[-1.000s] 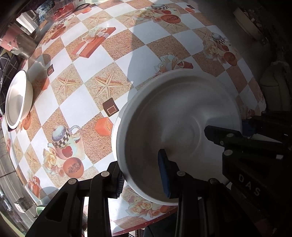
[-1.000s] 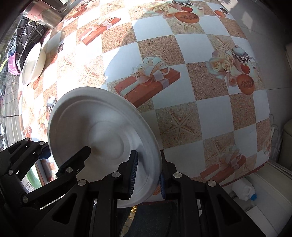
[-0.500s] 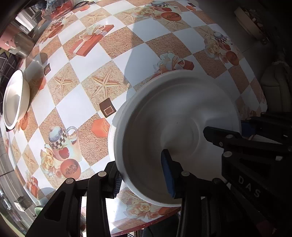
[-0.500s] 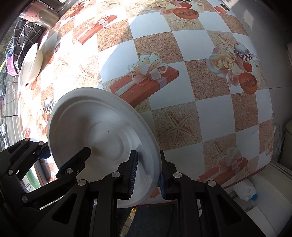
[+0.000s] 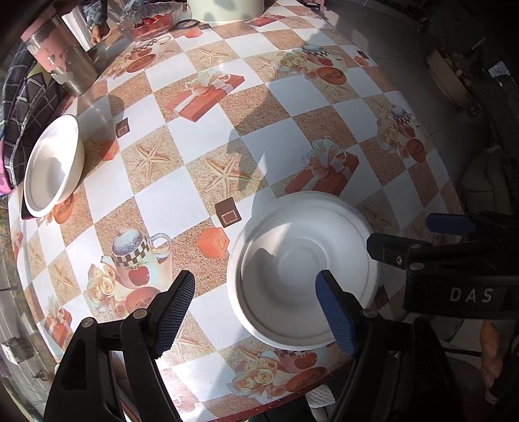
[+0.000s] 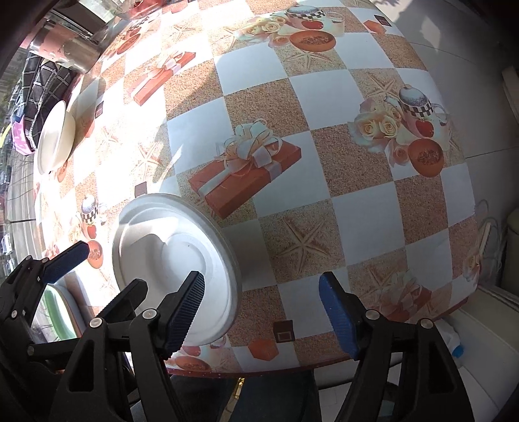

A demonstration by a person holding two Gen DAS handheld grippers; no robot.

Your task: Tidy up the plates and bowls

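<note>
A white plate point(image 5: 301, 266) point(image 6: 175, 259) lies flat on the patterned table point(image 5: 201, 136) near its front edge, free of both grippers. My left gripper point(image 5: 254, 311) point(image 6: 97, 279) hangs above the plate's left rim, pointing down. Its jaws are opening and its pads touch nothing. My right gripper point(image 6: 261, 315) point(image 5: 418, 237) hangs over the plate's right rim. Its jaws are also opening wide, with no contact on the plate. A white bowl point(image 5: 52, 165) point(image 6: 55, 139) stands at the table's far left edge.
A metal pot with a pink lid point(image 5: 65, 65) and a dish of red fruit point(image 5: 149, 22) stand at the back left. A checked cloth point(image 5: 22, 107) lies beside the bowl. A white bottle point(image 6: 454, 344) stands on the floor past the table's right edge.
Both grippers were shut on the plate's rim, holding it up close to the cameras. Both have opened and let go, and the plate now rests on the table.
</note>
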